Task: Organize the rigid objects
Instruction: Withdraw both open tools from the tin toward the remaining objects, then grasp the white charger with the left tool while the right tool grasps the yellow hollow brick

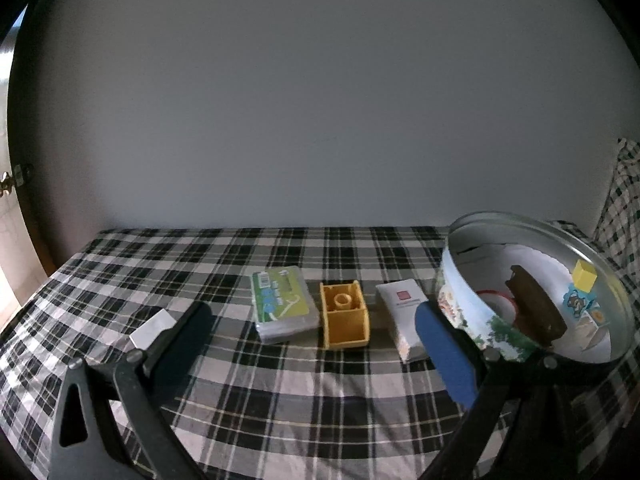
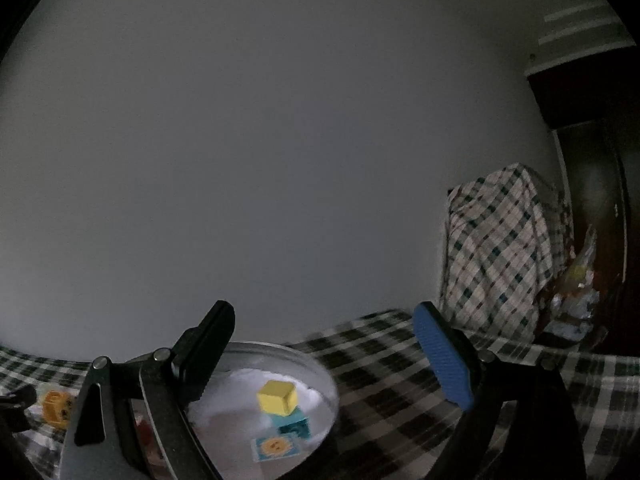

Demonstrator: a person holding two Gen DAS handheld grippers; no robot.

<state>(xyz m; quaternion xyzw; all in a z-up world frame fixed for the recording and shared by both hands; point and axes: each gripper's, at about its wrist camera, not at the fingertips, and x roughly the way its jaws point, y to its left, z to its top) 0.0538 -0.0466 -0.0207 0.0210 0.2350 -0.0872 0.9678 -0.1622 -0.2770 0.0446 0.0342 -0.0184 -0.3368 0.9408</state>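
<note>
1. On the bed (image 1: 280, 392), a card pack (image 1: 283, 304), a brick (image 1: 345, 316) and a packet (image 1: 404, 320) lie in a row, left to right.
2. A round tin (image 1: 472, 304) stands right of the packet, near the bed's right edge.
3. A cube (image 2: 278, 397) sits in the tin.

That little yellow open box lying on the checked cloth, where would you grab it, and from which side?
Probably from above, across the yellow box's two long outer walls. They are flat, parallel and narrower than the open left hand-held gripper. The green packet lies close beside one wall, so that finger has little room.
</note>
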